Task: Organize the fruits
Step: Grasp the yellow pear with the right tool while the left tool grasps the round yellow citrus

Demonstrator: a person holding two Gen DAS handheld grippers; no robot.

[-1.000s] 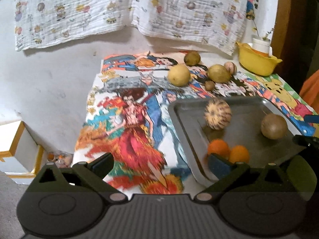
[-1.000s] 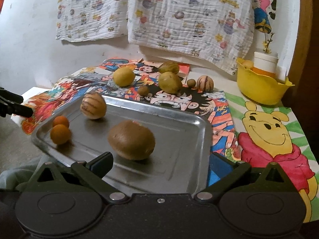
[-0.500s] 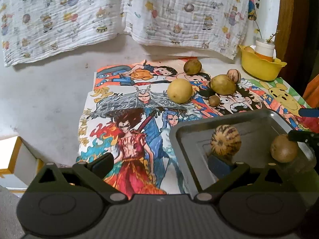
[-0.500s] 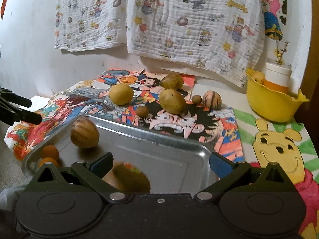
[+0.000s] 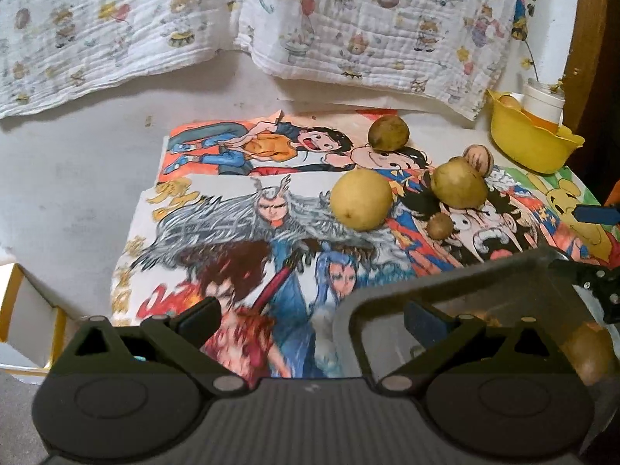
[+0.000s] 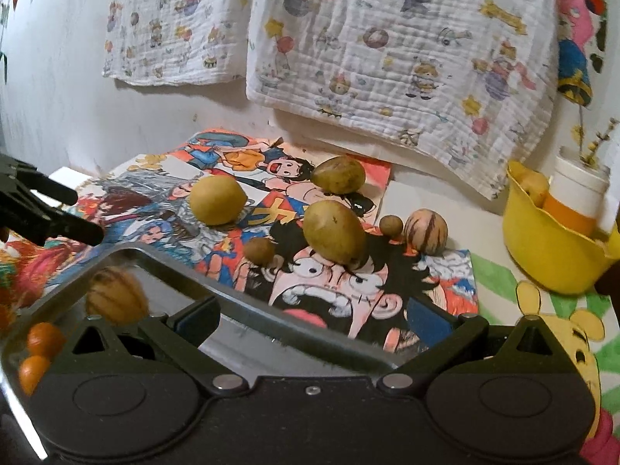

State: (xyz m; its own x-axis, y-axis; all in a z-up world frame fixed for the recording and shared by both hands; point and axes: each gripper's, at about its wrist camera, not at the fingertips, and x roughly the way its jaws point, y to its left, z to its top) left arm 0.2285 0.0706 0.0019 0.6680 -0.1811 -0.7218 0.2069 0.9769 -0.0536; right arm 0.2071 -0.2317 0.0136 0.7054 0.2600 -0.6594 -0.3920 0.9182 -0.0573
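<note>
- The left tongs [image 5: 312, 316] stand apart with nothing between them, over the near left part of the counter [image 5: 77, 178], the right finger above the metal tray's [image 5: 445, 277] left corner.
- The right tongs [image 6: 312, 316] are also apart and hold nothing; they hang over the tray's [image 6: 248, 302] far rim.
- Inside the tray, in the right wrist view, lie a striped fruit [image 6: 116, 298] and two small oranges [image 6: 45, 339] touching each other near its left end.
- A brown fruit [image 5: 589, 352] shows dimly at the tray's right side in the left wrist view.
- Loose on the cartoon posters [image 6: 422, 283] beyond the tray: a yellow lemon-like fruit [image 6: 217, 200], a greenish fruit [image 6: 338, 174] near the back edge, a larger yellow-green fruit [image 6: 334, 230], two small brown fruits [image 6: 259, 250], and a striped round fruit [image 6: 425, 230] just beside the farther small one.
- A yellow bowl [image 6: 550, 248] sits at the far right corner with a white jar [image 6: 579, 190] in it.
- Printed cloths [image 6: 387, 38] hang on the wall behind.
</note>
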